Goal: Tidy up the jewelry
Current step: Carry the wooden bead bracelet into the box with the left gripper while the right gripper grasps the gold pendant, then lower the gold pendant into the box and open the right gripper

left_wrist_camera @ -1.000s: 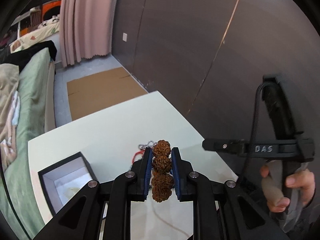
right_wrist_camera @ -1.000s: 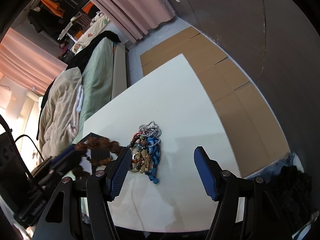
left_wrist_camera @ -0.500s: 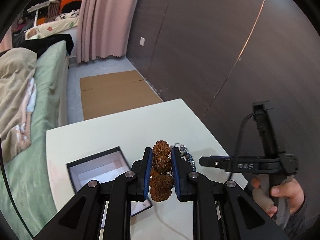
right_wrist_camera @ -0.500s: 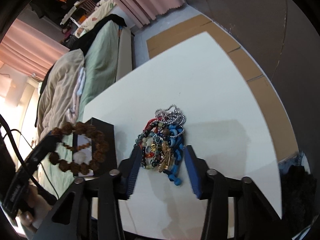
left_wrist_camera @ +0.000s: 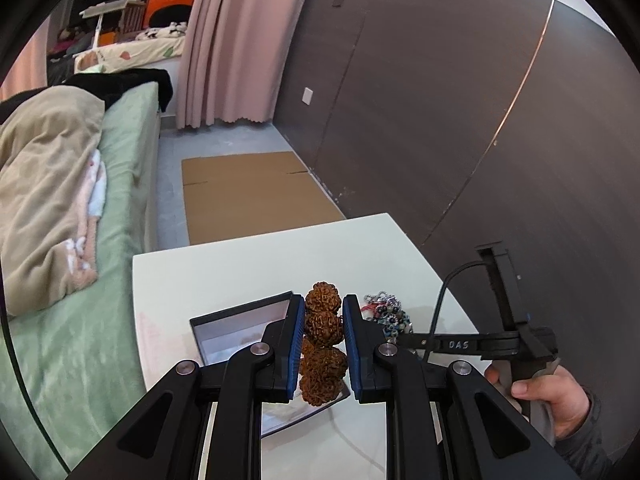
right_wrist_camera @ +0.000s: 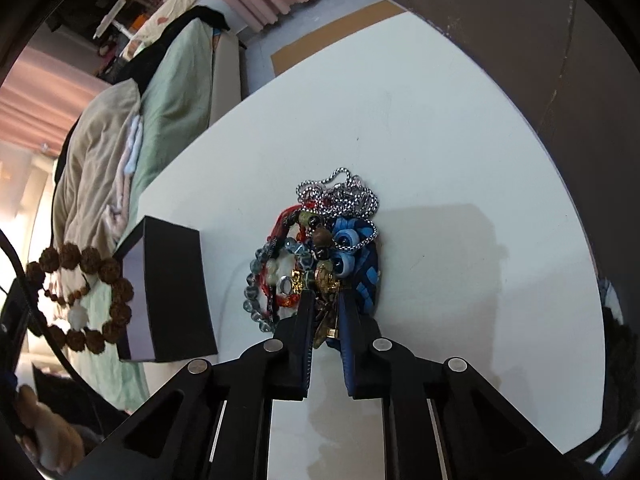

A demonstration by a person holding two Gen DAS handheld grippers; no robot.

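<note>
The left gripper (left_wrist_camera: 322, 332) jaws pinch the brown bead bracelet (left_wrist_camera: 322, 344) above the black box (left_wrist_camera: 240, 330), while the right gripper (right_wrist_camera: 325, 316) jaws press on a gold piece (right_wrist_camera: 325, 280) in the tangled pile (right_wrist_camera: 316, 256), so lifting may drag neighbours along.

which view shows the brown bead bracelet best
The right wrist view: the whole brown bead bracelet hangs as an open ring beside the black box. The left wrist view shows only a few beads stacked between the left gripper fingers.
</note>
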